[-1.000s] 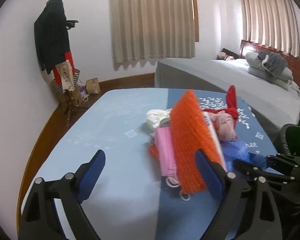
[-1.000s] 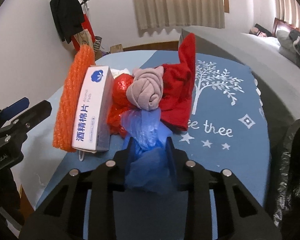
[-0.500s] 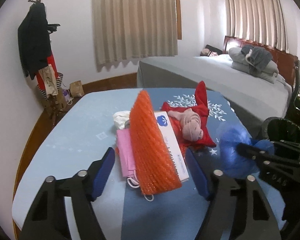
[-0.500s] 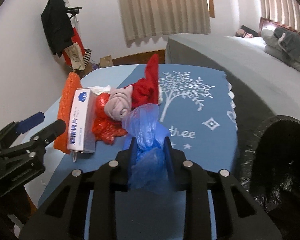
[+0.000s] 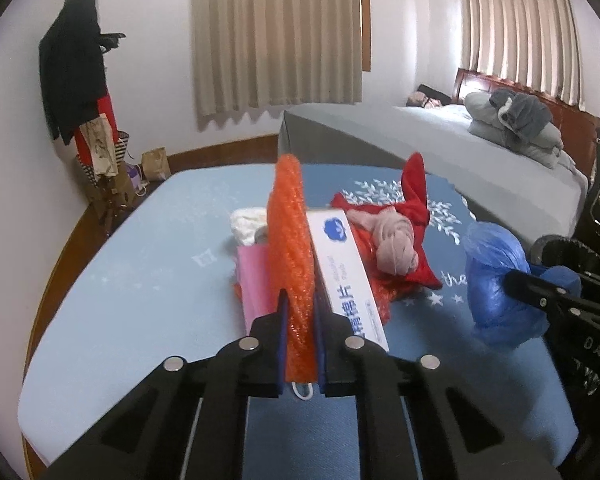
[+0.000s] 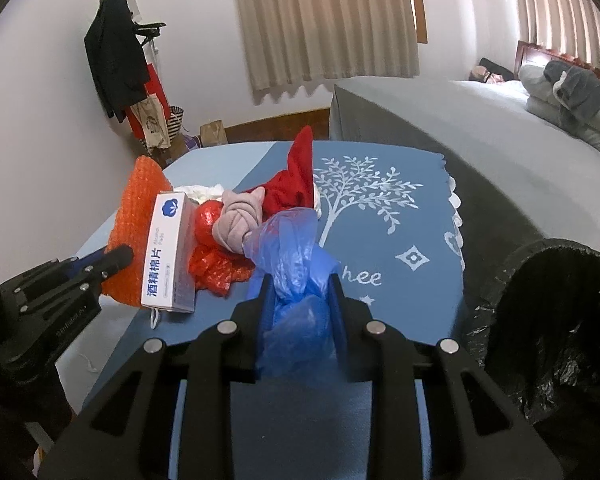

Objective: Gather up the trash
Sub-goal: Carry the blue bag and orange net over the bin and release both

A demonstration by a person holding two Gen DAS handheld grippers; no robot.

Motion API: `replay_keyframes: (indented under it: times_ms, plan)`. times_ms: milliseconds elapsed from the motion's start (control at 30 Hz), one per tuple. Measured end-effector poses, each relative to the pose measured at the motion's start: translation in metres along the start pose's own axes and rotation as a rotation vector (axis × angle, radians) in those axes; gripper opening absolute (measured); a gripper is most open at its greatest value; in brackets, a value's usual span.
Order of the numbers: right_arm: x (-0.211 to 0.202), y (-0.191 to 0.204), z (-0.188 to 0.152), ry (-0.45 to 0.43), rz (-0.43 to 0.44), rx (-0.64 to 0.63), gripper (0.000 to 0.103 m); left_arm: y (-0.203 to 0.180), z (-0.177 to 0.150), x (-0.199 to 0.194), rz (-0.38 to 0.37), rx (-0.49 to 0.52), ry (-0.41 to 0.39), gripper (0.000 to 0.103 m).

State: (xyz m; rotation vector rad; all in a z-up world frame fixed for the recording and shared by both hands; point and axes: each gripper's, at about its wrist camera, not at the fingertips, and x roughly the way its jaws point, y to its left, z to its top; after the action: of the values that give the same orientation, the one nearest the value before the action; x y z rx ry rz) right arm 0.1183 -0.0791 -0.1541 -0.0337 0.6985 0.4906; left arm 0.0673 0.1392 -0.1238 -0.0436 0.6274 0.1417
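My left gripper is shut on the near edge of an upright orange foam net sheet, also in the right wrist view. A white alcohol-pad box leans against it. My right gripper is shut on a crumpled blue plastic bag, held above the table's blue cloth; the bag also shows in the left wrist view. A black-lined trash bin stands right of the table.
On the table lie a pink mask, red crinkled plastic, a pink cloth knot, red fabric and white tissue. A grey bed stands behind. A coat rack is at the left wall.
My left gripper has closed on the orange foam net. My right gripper has carried the blue bag back and to the right, nearer the trash bin.
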Motion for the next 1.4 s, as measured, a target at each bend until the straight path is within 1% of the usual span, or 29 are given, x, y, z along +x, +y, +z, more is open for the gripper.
replay_keyframes:
  times_ms: [100, 300, 433, 600, 733, 900, 1167, 1400]
  plan:
    - [-0.009, 0.000, 0.002, -0.018, -0.003, 0.005, 0.026, 0.000, 0.008, -0.011, -0.002, -0.003, -0.029, 0.011]
    - [-0.033, -0.008, 0.011, -0.068, -0.015, 0.021, 0.026, -0.015, 0.026, -0.033, -0.043, 0.012, -0.082, 0.011]
    - [-0.050, -0.016, 0.014, -0.098, -0.031, 0.039, 0.025, -0.037, 0.037, -0.045, -0.103, 0.035, -0.110, 0.011]
    - [-0.072, -0.035, 0.015, -0.134, -0.074, 0.067, 0.025, -0.067, 0.042, -0.048, -0.185, 0.065, -0.114, 0.011]
    - [-0.090, -0.058, 0.010, -0.153, -0.131, 0.098, 0.025, -0.096, 0.044, -0.048, -0.255, 0.102, -0.110, 0.011]
    - [-0.107, -0.094, 0.000, -0.163, -0.225, 0.151, 0.025, -0.131, 0.046, -0.045, -0.338, 0.143, -0.104, 0.011]
    - [-0.136, -0.150, -0.030, -0.162, -0.379, 0.244, 0.025, -0.194, 0.050, -0.037, -0.471, 0.213, -0.088, 0.011]
    - [-0.152, -0.186, -0.059, -0.151, -0.473, 0.312, 0.026, -0.242, 0.045, -0.033, -0.573, 0.255, -0.056, 0.011]
